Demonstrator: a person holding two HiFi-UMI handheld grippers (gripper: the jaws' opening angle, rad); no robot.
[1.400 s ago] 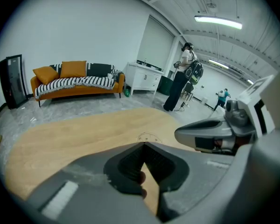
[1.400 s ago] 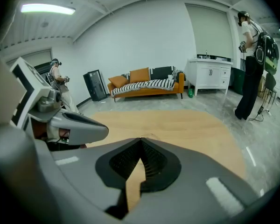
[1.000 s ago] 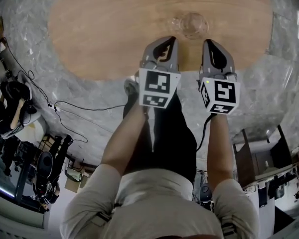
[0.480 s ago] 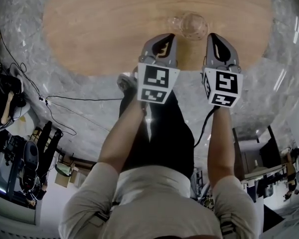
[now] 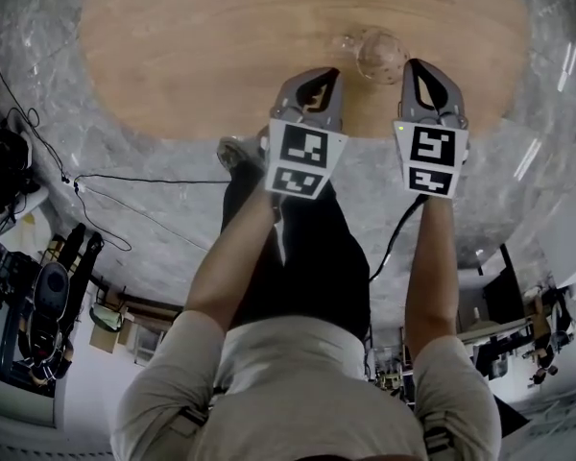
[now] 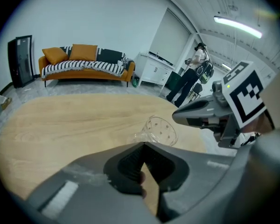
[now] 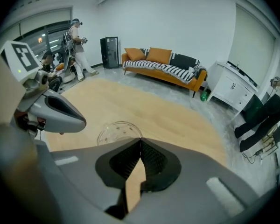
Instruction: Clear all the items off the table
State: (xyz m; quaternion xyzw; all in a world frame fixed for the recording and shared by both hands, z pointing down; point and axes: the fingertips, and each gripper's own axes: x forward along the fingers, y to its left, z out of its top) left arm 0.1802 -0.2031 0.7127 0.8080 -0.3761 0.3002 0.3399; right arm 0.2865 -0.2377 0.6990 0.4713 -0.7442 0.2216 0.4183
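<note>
A clear glass cup (image 5: 376, 54) with a small handle stands on the oval wooden table (image 5: 192, 56), near its front edge. My left gripper (image 5: 326, 73) hovers just short of the cup and to its left, jaws shut with nothing in them. My right gripper (image 5: 415, 65) is close beside the cup's right side, also shut and empty. In the left gripper view the cup (image 6: 159, 130) sits just past the closed tips (image 6: 143, 144), with the right gripper (image 6: 200, 115) beside it. The right gripper view shows the cup (image 7: 116, 132) left of the closed tips (image 7: 141, 140).
Grey marble floor surrounds the table, with black cables (image 5: 125, 190) trailing at the left. An orange sofa (image 6: 86, 62) stands beyond the table's far end. A person (image 6: 191, 76) stands by white cabinets; another person (image 7: 77, 45) is near the windows.
My right gripper has moved forward, and now sits alongside the cup's right side. The left gripper has barely shifted. The cup has not moved.
</note>
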